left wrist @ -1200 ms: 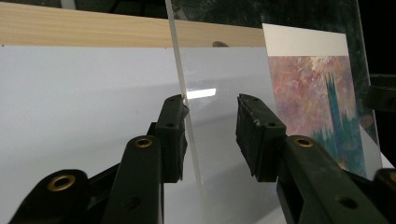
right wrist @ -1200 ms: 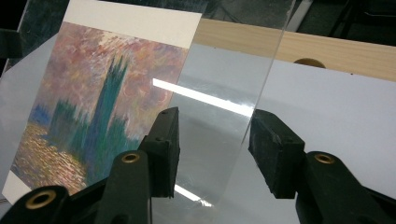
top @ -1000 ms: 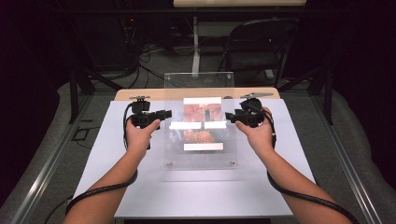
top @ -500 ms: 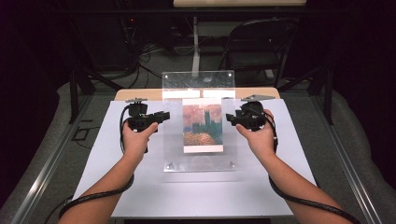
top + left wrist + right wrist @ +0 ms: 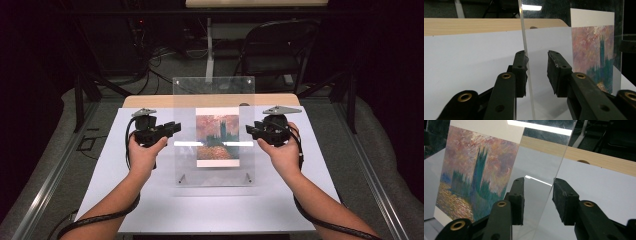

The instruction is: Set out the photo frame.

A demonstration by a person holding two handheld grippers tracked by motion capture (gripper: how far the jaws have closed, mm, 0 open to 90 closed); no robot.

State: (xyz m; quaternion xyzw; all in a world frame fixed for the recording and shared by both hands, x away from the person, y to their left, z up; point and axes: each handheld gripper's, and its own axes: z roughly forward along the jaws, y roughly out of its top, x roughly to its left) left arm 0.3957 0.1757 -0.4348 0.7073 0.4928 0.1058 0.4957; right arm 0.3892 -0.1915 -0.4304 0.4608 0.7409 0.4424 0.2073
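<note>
Flanking a clear acrylic sheet (image 5: 214, 95), no writing legible on the painted print (image 5: 217, 140).

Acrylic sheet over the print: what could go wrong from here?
In both gripper views the acrylic sheet sits between jaws with a gap at one pad or both, so it could tip or slide out. The left gripper touches it with one pad only. A slip could shift the print beneath.

Clear acrylic sheet (image 5: 525, 50) runs out of the left gripper view at top and bottom edges. Painting print (image 5: 474, 170) cut off at left edge of the right gripper view. Sheet edges in the high view nearly invisible against the table (image 5: 100, 200); far pane possibly separate. Forearms cropped at bottom.
</note>
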